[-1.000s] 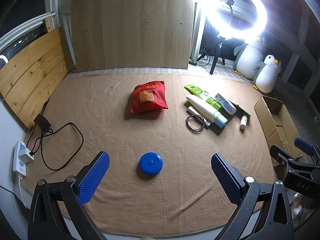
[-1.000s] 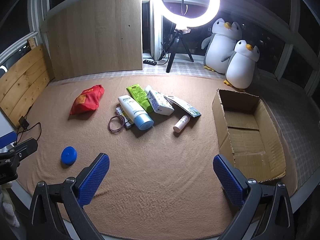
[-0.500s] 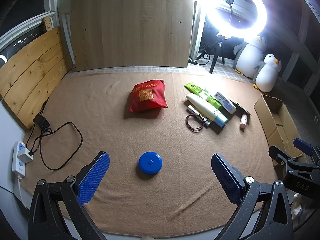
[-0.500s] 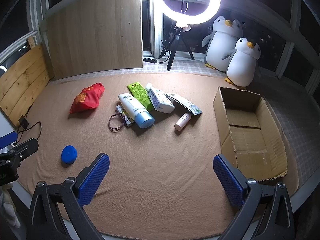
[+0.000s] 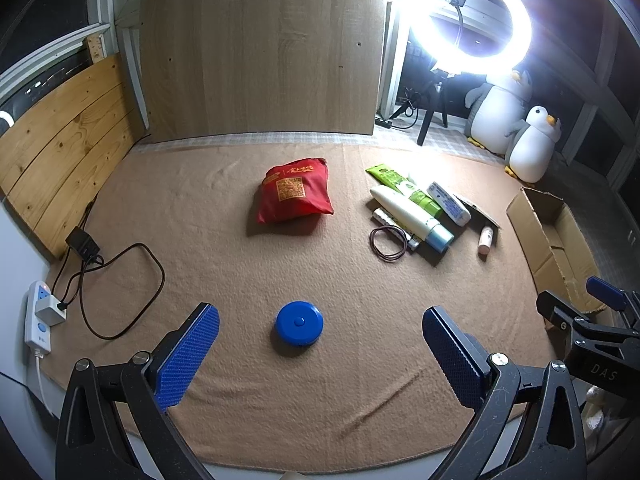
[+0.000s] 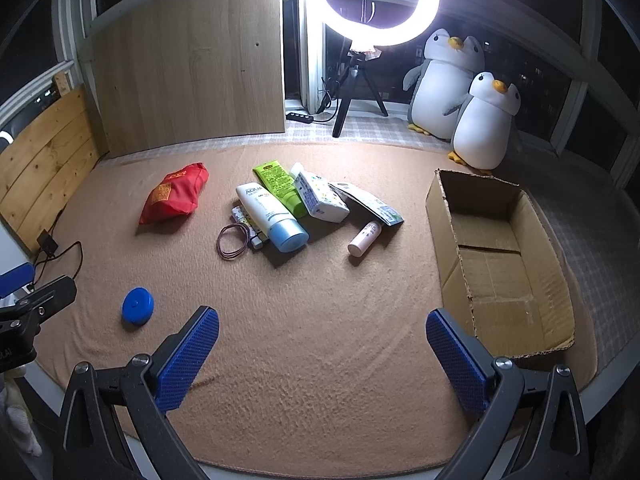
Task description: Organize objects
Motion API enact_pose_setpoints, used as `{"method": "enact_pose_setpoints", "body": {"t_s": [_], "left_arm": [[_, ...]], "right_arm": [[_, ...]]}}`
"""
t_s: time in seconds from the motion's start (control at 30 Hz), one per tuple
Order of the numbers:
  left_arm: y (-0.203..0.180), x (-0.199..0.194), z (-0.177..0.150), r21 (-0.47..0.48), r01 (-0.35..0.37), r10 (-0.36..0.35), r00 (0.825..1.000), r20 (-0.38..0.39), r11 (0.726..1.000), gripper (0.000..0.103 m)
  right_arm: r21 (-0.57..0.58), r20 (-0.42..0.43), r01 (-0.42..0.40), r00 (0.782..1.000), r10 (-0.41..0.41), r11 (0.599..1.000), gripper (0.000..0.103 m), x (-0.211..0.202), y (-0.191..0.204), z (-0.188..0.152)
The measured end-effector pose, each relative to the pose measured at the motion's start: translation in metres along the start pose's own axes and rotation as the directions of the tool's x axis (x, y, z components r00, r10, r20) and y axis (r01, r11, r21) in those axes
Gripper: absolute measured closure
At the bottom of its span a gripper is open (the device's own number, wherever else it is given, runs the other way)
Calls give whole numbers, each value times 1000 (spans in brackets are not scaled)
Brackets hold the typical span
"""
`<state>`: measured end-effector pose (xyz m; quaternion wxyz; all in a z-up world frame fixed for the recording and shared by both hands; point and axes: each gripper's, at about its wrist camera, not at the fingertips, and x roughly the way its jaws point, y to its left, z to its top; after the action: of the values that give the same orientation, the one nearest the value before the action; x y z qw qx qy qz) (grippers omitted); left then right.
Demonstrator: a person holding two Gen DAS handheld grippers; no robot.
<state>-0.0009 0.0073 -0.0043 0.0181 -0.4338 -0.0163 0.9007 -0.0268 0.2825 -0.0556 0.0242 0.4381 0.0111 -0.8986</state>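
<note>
A blue round case point(image 5: 299, 323) lies on the brown blanket just ahead of my open, empty left gripper point(image 5: 320, 356); it also shows in the right wrist view point(image 6: 137, 305). A red pouch point(image 5: 294, 196) lies farther back. A pile of tubes sits mid-blanket: a white tube with a blue cap point(image 6: 272, 216), a green tube point(image 6: 280, 186), a white packet point(image 6: 322, 196), a small pink bottle point(image 6: 364, 238) and a hair-tie loop point(image 6: 234, 236). An open cardboard box point(image 6: 500, 264) lies at the right. My right gripper point(image 6: 322, 356) is open and empty above bare blanket.
A power strip point(image 5: 40, 316) with a black cable point(image 5: 120, 280) lies at the left edge. A ring light on a tripod point(image 6: 378, 4) and two plush penguins point(image 6: 464, 100) stand at the back. Wooden panels point(image 5: 60, 152) line the left and back.
Both grippers drifted very slightly; the scene has shifted a little in both views. Nothing was picked up or moved.
</note>
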Motion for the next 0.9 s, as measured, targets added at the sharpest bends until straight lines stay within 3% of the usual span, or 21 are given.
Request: {"method": "enact_pose_setpoints", "body": {"t_s": [0.9], "left_arm": [[2,2,3,1,7,-7,1000,-14,1000,0]], "right_arm": [[4,-8,5,1000,-5,1000,0,0,-2,0]]}}
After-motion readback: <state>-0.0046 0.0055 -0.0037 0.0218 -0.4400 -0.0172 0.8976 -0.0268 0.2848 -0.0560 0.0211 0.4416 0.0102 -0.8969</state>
